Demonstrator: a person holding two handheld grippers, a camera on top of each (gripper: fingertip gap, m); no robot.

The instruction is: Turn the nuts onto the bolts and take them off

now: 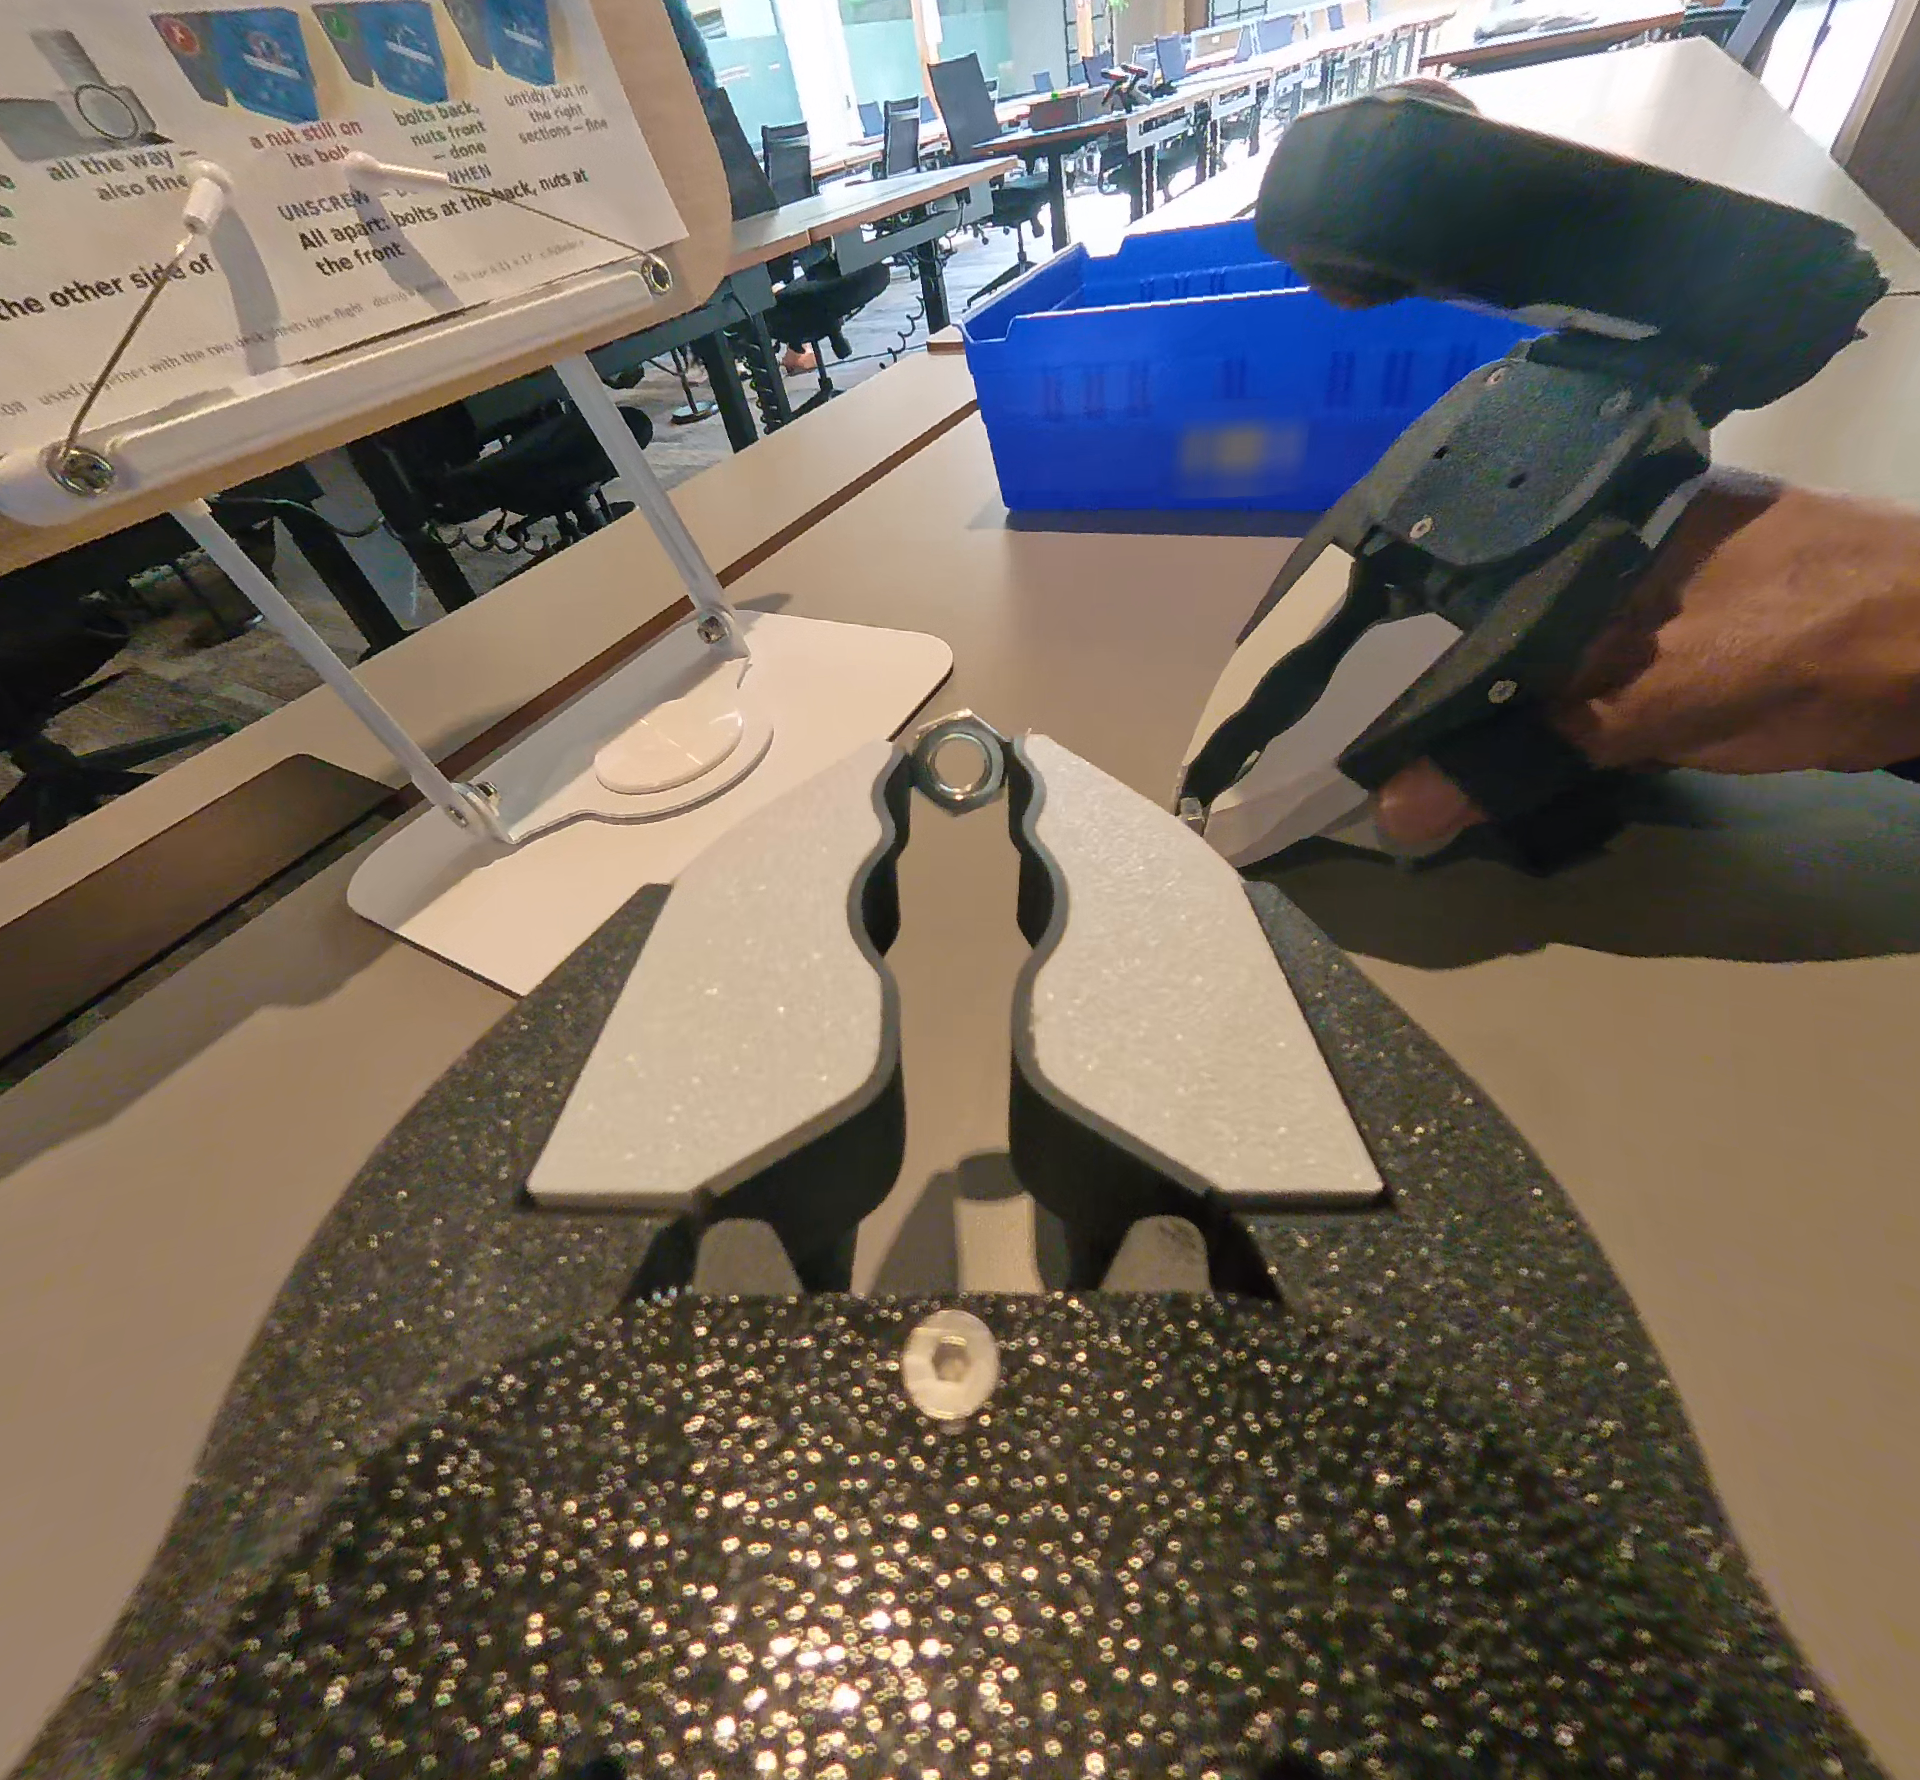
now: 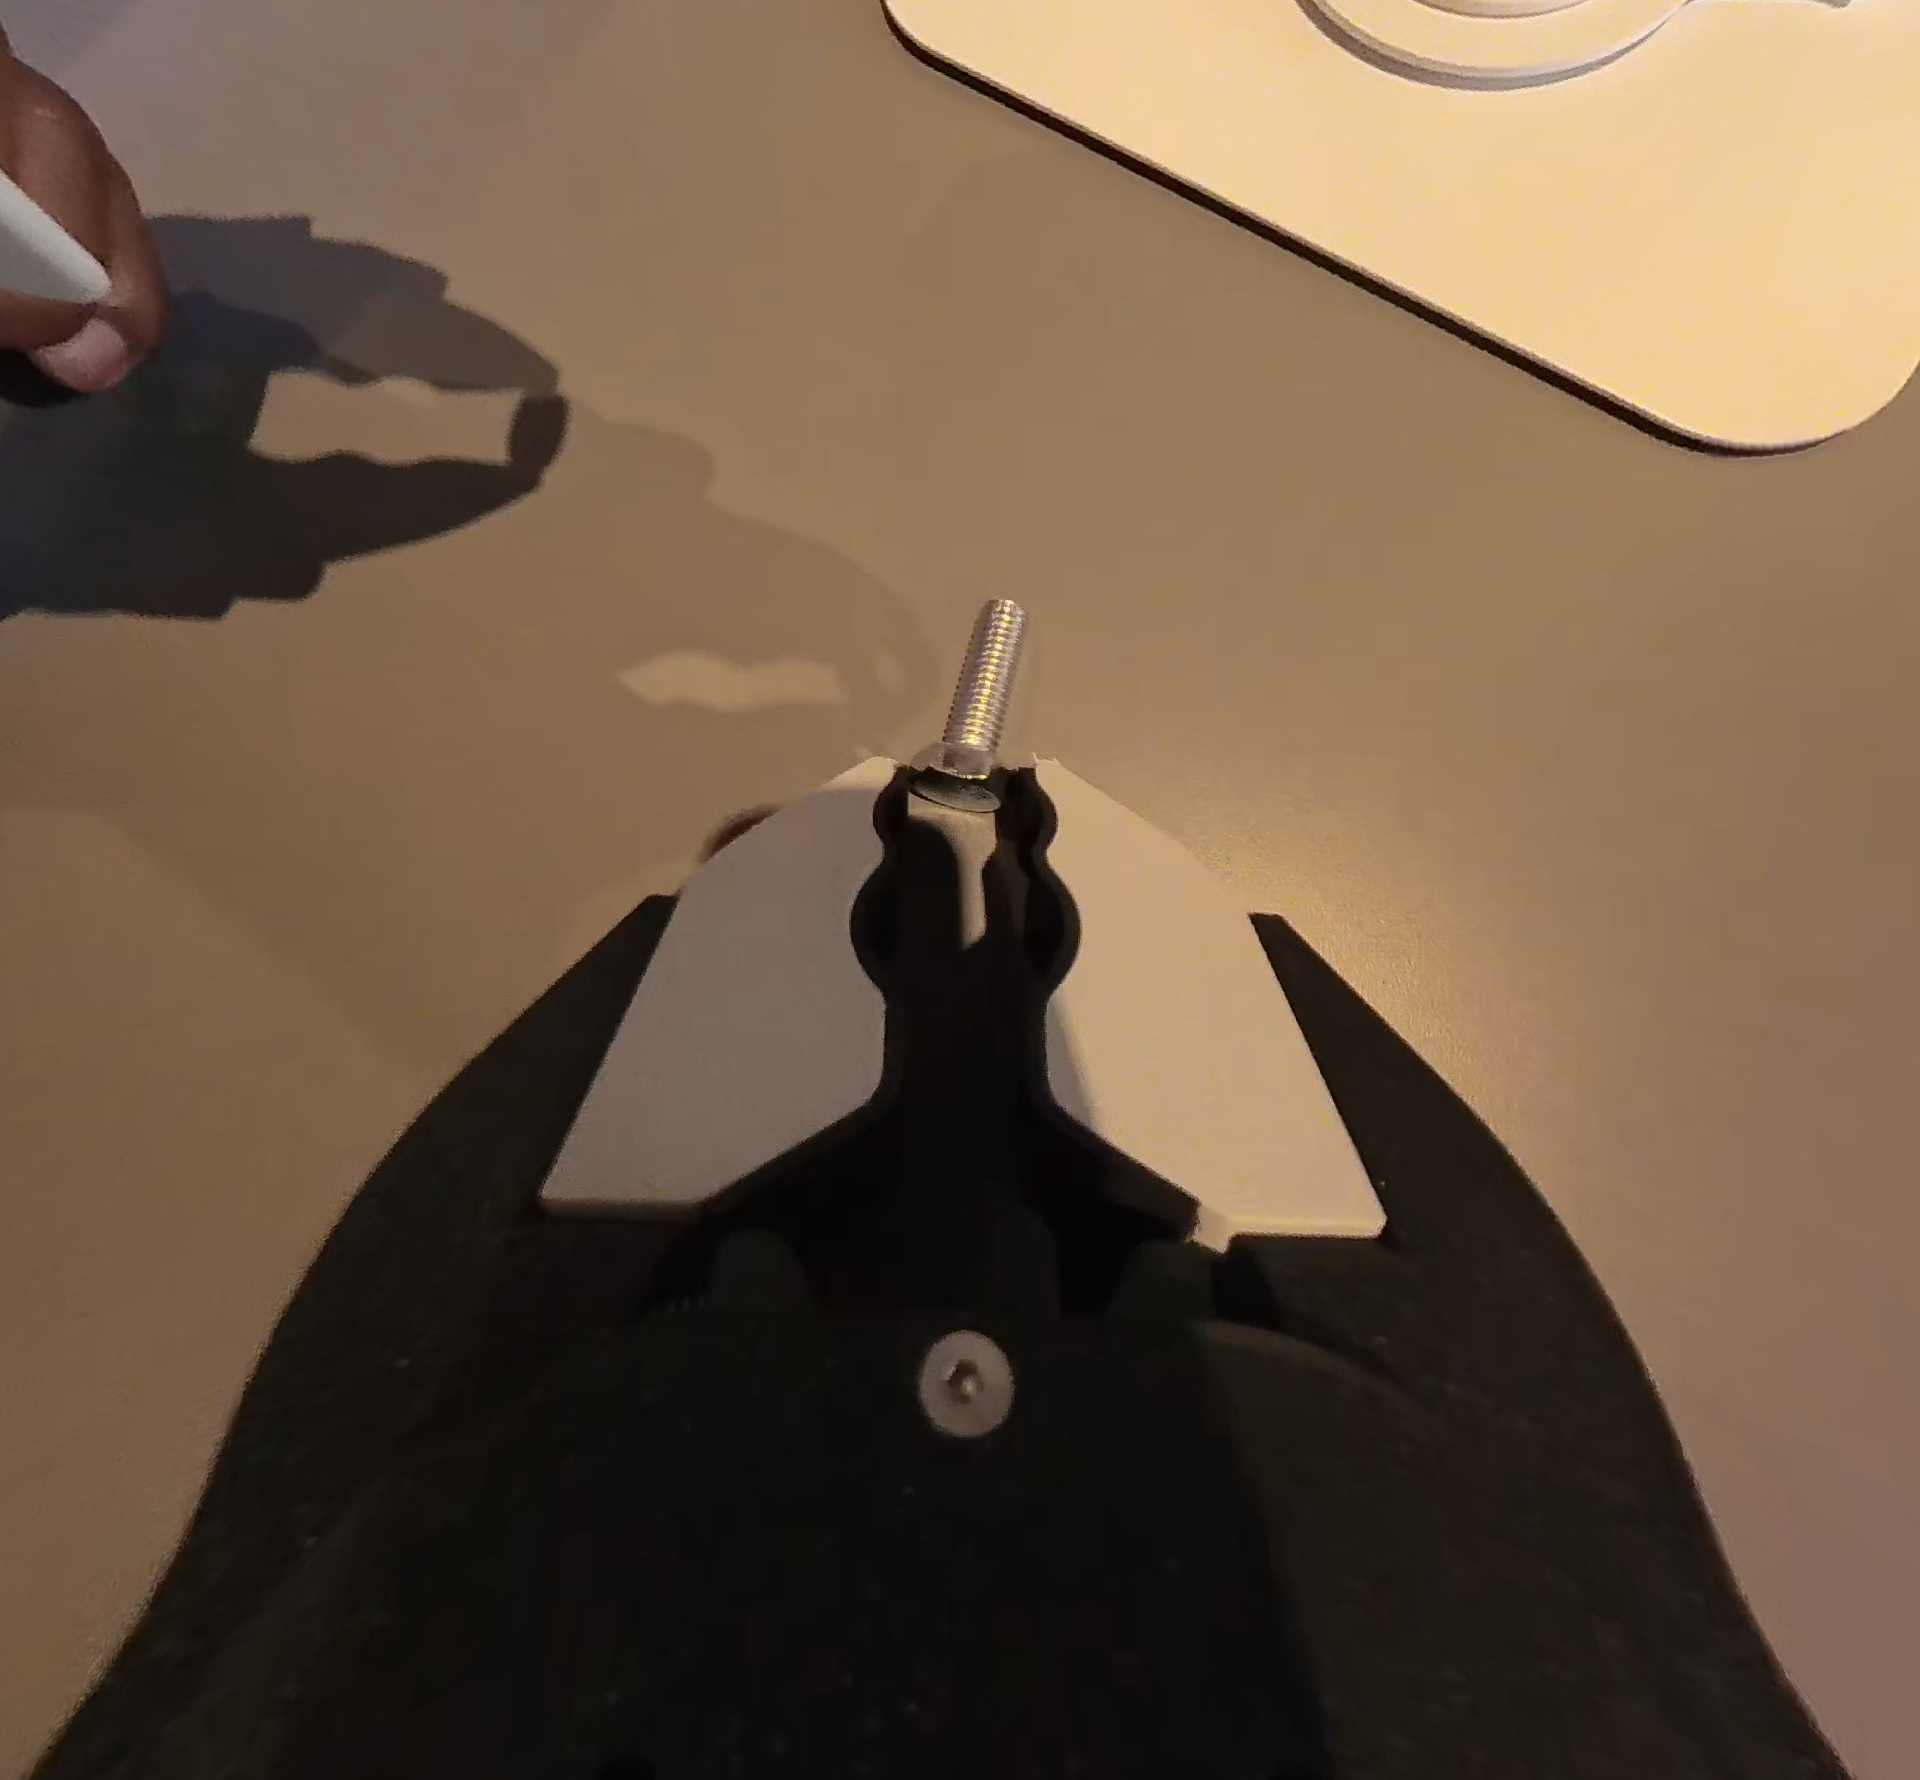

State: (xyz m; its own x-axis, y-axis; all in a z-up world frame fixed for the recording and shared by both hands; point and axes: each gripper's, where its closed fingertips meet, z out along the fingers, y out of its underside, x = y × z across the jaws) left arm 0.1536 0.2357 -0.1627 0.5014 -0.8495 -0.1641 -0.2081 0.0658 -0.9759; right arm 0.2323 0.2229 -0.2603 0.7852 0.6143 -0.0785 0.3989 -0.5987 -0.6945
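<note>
A: Why is the small silver hexagonal steel nut [image 1: 954, 766] pinched right at the very tips of the left tool [image 1: 958, 774]?

B: Held that far out, its threaded hole stays clear of the grey finger pads [image 1: 748, 982] and faces up toward the camera, so a shank could pass through it. The left tool is narrowed down onto the nut's flats, above the tan bench [image 1: 1039, 587].

A: And the right tool [image 2: 954, 785]?

B: It is clamped on the head of the short silver threaded steel bolt [image 2: 985, 681], again at the tips. The whole thread sticks out forward past the fingers, bare, with no nut on it. I'd judge that grip leaves all of the thread free for winding.

A: So the two parts are not together yet?

B: No. In the left wrist view the right tool [image 1: 1195, 800] sits off to the side, low over the bench, apart from the nut. Bringing shank and hole into line seems the next need; a tilted start could cross the threads.

A: What else is around?

B: A blue plastic bin [image 1: 1164, 411] stands farther back on the bench, probably for parts. A white metal stand [image 1: 665, 795] with a flat base holds a printed sheet [image 1: 312, 68] above the left side, angled for reading.
</note>
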